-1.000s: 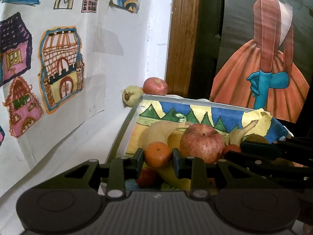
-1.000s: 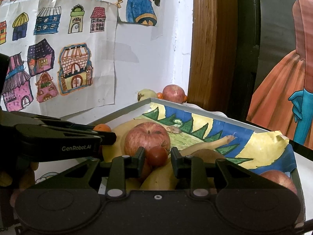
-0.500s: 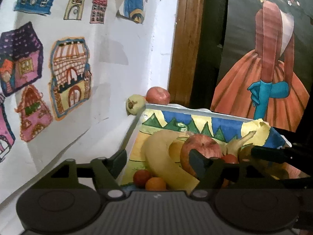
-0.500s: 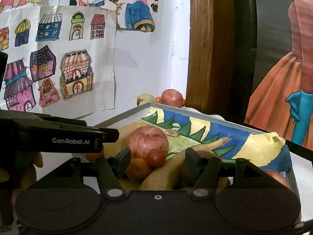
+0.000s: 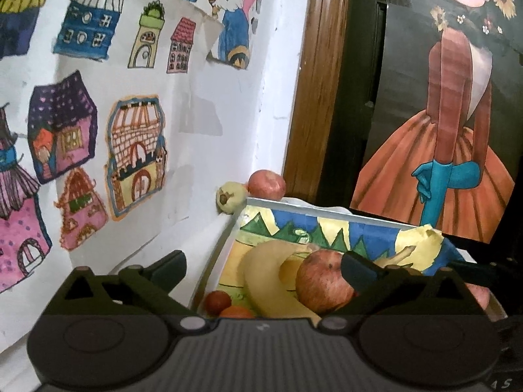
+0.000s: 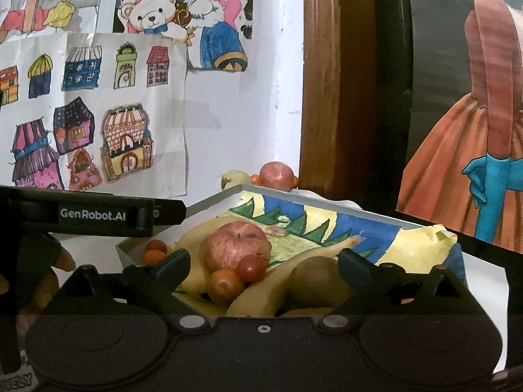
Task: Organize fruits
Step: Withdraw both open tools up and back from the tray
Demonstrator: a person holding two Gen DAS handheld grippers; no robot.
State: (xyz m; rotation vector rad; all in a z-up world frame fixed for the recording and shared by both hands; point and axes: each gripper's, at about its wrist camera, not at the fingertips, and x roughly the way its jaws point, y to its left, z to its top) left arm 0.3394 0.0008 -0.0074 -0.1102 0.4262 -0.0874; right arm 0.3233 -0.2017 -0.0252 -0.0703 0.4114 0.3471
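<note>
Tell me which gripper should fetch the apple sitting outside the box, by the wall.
Left, probably. The left gripper is open, empty and on the wall side, nearer the apple. The right gripper, also open, hangs over the box.

Glossy wooden door frame (image 6: pixel 327 81), painted paper lining (image 6: pixel 421 254), matt apple (image 6: pixel 237 245)

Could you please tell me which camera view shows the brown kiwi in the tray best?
The right wrist view: the kiwi lies in plain sight between the open fingers, beside a banana. In the left wrist view I cannot make it out.
</note>
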